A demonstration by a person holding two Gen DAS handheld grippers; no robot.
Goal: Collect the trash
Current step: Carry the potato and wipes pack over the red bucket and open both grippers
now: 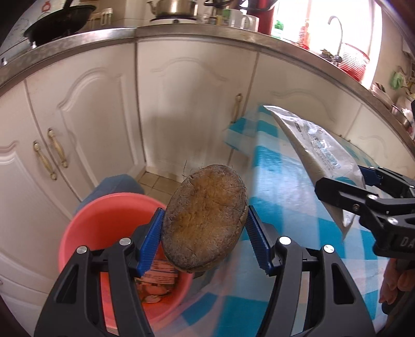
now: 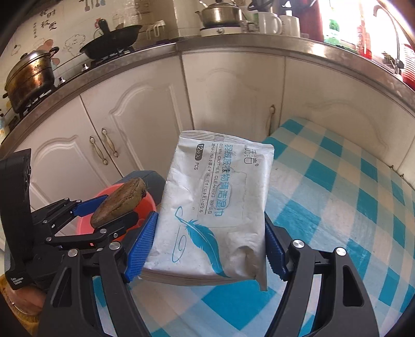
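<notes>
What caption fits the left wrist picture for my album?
Left claw grips a flat brown fibrous husk above a pink plastic bucket.

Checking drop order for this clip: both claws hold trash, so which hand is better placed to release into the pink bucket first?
Left. Its claw holds the brown husk at the pink bucket; the right claw holds its wipes packet over the checkered table.

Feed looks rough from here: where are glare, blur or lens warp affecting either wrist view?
Left wrist view: window blown out white; checked tablecloth smeared by motion blur; brown husk in the left gripper sharp. Right wrist view: glare top right; wipes pack in the right gripper crisp, print legible; countertop edge bowed by fisheye.
</notes>
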